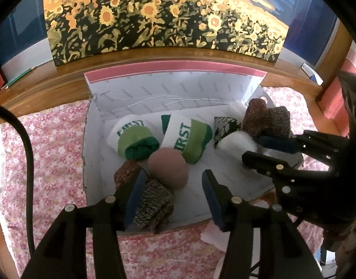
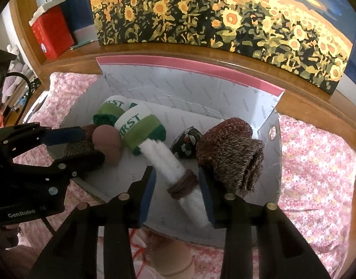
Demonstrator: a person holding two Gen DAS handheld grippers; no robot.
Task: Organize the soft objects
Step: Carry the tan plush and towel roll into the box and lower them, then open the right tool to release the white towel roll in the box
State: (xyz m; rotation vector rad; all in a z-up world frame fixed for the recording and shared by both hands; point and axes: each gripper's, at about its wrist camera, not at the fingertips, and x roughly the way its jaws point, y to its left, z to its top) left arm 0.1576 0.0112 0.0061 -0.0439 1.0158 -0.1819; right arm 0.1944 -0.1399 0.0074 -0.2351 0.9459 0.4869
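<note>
Both jaws first: my left gripper (image 1: 171, 193) stands spread over the near-left corner of the box, pinching nothing; my right gripper (image 2: 178, 193) stands spread too, its pads either side of the white roll without clearly touching it.

Items, largest down, placed from the box:

1. Painting (image 1: 164, 16) — sunflowers, leaning upright on the wooden ledge behind the box.
2. Bedspread (image 1: 50, 153) — pink floral, under the box and around it.
3. Box (image 2: 189, 88) — white lining, pink rim, back flap raised; it holds all the soft things.
4. Brown sock (image 2: 231, 153) — marled knit, rolled, at the right wall of the box, just beside my right pad.
5. Second brown sock (image 1: 152, 200) — same knit, near-left corner of the box, against my left pad.
6. Green sock (image 1: 189, 137) — white band lettered "IRST", centre of the box.
7. Second green sock (image 1: 133, 139) — left of it, toward the back-left of the box.
8. White roll (image 2: 168, 162) — fluffy, bound by a brown band, lying slantwise at the front of the box between my right pads.
9. Pink ball (image 1: 167, 167) — rolled, mid-box, touching the green sock and the second brown sock.
10. Patterned sock (image 2: 186, 143) — dark with pale print, rolled, between the white roll and the brown sock.
</note>
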